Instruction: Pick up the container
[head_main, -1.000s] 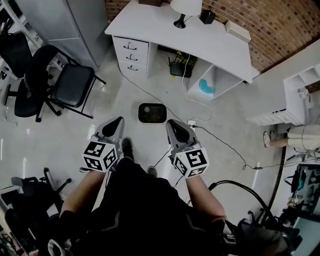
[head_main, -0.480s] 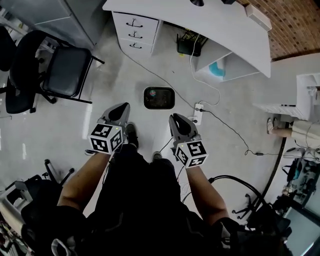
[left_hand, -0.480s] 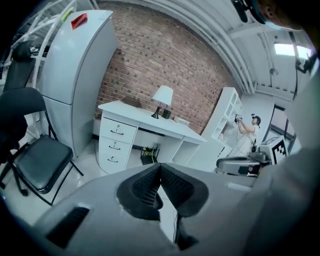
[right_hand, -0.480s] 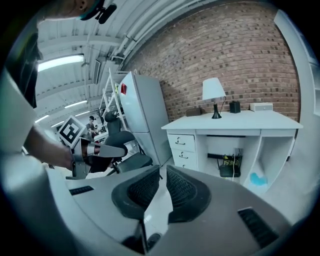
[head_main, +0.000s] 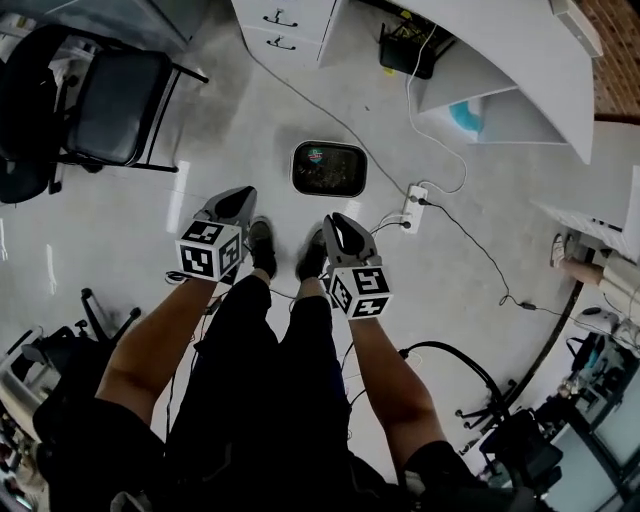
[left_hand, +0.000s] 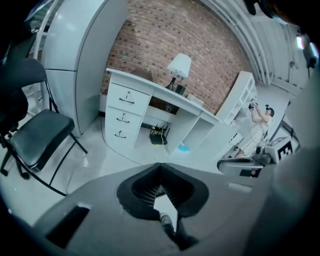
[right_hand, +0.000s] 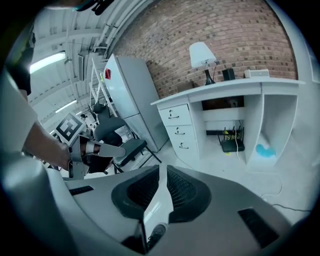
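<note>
The container (head_main: 328, 168), a dark rounded-rectangle box with a clear lid, lies on the pale floor in the head view. Both grippers hang short of it, above the person's shoes. My left gripper (head_main: 238, 195) points at the floor left of the container, jaws shut and empty. My right gripper (head_main: 335, 222) sits just below the container's near edge, also shut with nothing in it. In the left gripper view my left gripper (left_hand: 160, 167) has its jaws together; in the right gripper view my right gripper (right_hand: 162, 169) does too. The jaws hide the container in both gripper views.
A white power strip (head_main: 413, 208) with cables (head_main: 470, 235) lies right of the container. A black chair (head_main: 115, 95) stands at the left, and a white desk (head_main: 500, 55) with drawers (head_main: 290, 20) beyond. Another person (left_hand: 257, 125) stands far off by white shelves.
Both grippers have come down toward the floor and drawn closer to the container, still shut. The head view has tipped down, so the desk has slid toward the top edge.
</note>
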